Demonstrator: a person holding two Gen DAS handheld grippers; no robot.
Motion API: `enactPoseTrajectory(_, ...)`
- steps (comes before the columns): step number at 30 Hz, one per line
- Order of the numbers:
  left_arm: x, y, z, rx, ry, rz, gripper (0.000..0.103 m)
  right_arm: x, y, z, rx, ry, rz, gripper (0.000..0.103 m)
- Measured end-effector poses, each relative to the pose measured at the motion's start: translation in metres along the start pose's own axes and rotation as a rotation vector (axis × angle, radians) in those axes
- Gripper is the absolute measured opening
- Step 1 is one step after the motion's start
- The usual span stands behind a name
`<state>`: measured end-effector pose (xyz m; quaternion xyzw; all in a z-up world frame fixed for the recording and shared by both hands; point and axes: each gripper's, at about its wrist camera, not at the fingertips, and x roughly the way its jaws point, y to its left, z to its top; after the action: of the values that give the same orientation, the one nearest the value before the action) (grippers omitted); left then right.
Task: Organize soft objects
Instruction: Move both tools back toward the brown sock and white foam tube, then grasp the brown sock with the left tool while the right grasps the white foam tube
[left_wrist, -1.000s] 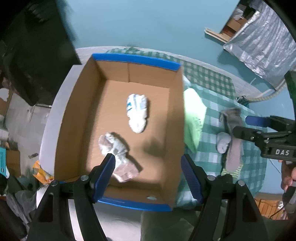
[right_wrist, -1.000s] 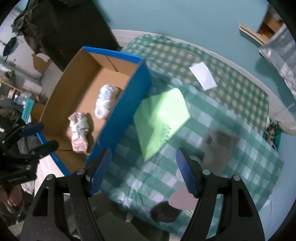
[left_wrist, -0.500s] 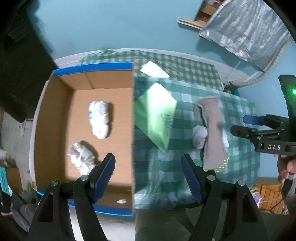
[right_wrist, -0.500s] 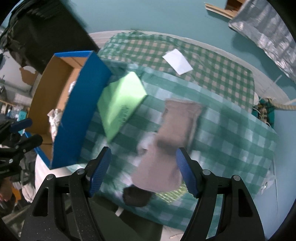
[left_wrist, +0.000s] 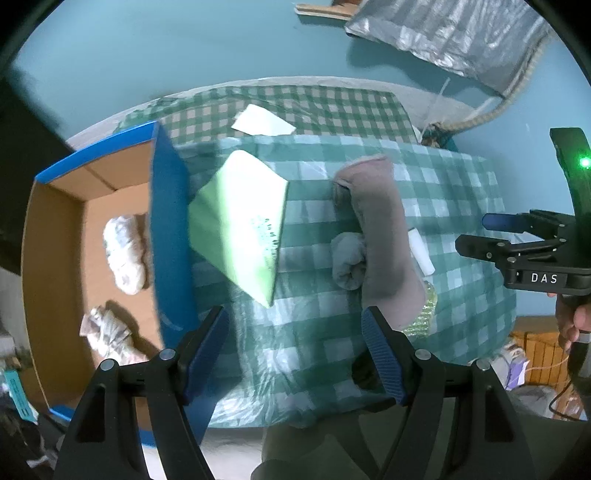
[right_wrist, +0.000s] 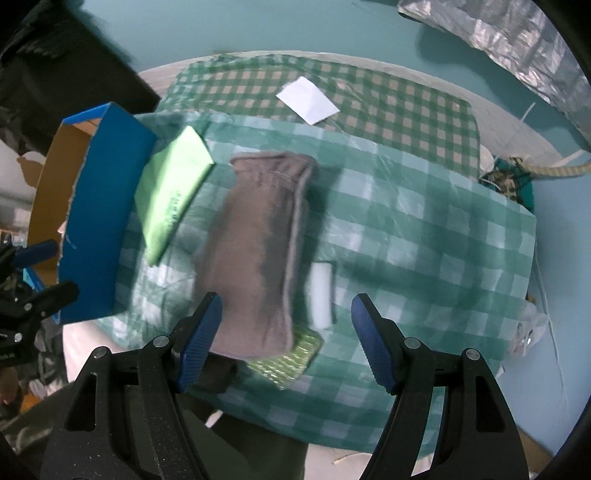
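a green checked cloth (right_wrist: 424, 229) covers the table over a teal floor; the grey-brown sock (right_wrist: 258, 240) lies mid-cloth, a green packet (left_wrist: 240, 225) to its left; far left, the cardboard box (left_wrist: 55, 240) holds two white bundles (left_wrist: 123, 254); left gripper (left_wrist: 295, 350) and right gripper (right_wrist: 286, 338) both hover wide open, holding nothing.

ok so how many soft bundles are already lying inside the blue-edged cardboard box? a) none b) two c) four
b: the left wrist view shows a white rolled bundle and a crumpled whitish-pink bundle on the floor of the blue-edged cardboard box, and nothing else in it.
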<state>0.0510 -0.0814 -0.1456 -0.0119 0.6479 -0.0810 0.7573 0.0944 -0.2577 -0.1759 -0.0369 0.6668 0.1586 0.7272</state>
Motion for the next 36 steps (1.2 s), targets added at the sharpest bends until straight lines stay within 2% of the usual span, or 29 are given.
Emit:
enactPoseTrajectory(16, 0.051, -0.036, 0.008, 0.037, 0.086, -0.031, 0.076, 0.043, -0.033, -0.017, 0.003, 0.033, -0.037, 0.073)
enactPoseTrajectory(27, 0.082, -0.038, 0.011, 0.028, 0.127, -0.051, 0.076, 0.078, -0.039, -0.019, -0.006, 0.062, -0.072, 0.073)
enactPoseTrajectory(36, 0.091, -0.036, 0.010, 0.011, 0.152, -0.079, 0.078, 0.095, -0.033, -0.013, -0.029, 0.066, -0.099, 0.070)
